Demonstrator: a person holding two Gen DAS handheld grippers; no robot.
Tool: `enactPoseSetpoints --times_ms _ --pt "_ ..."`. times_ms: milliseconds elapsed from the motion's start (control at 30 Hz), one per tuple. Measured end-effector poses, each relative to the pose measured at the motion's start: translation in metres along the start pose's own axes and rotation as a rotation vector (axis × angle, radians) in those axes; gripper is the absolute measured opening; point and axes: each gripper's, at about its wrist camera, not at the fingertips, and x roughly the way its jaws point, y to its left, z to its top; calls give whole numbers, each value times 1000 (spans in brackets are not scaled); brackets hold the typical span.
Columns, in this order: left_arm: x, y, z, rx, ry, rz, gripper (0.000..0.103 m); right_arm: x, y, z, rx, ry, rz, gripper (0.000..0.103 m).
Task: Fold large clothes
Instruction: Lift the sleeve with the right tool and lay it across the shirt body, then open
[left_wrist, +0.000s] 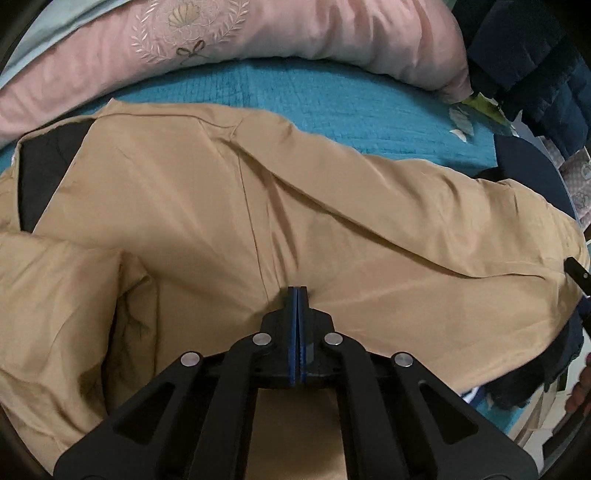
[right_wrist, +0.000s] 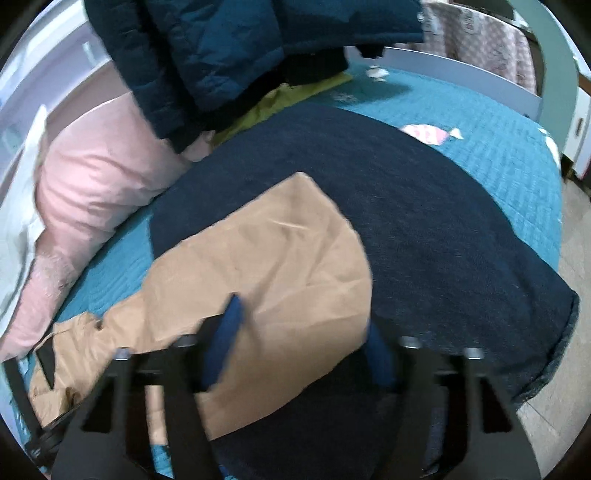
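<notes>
A tan jacket (left_wrist: 229, 206) with a dark lining at its collar lies spread across the middle of the frame on a bed with a teal quilt (left_wrist: 332, 107). The left tongs (left_wrist: 297, 295) are clenched, tips at its fabric. The right tongs (right_wrist: 299, 332) stand parted over a tan sleeve (right_wrist: 280, 254), apparently not gripping it; blur hides contact. A pink pillow (left_wrist: 258, 40) fills the upper left.

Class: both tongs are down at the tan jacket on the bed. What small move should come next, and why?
Probably finish closing the right tongs on the tan jacket: its end lies between their pads, which stand apart, while the left tongs are already shut on a pinch of it.
</notes>
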Motion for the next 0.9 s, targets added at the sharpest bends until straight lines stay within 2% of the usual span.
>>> enactPoseSetpoints --times_ms 67,100,133,300,500,633,733,900 --pt "1 -1 1 9 -2 6 1 -6 4 2 -1 -20 26 30" --pt "1 0 1 9 -2 5 1 -8 5 3 1 -27 36 20" --pt "1 0 1 7 -1 3 1 -13 7 5 10 -40 61 16" --pt "3 1 0 10 -1 0 1 -40 31 17 4 -87 175 12" --pt "4 5 2 -17 4 -21 1 -86 86 25 -100 -158 299 12" --pt "2 7 4 -33 15 -28 1 -111 125 22 -160 -173 380 12" --pt "-10 9 4 -41 16 -35 1 -125 152 17 -207 -174 424 12" --pt "-52 20 5 -37 -43 -47 2 -134 193 5 -276 -159 463 12"
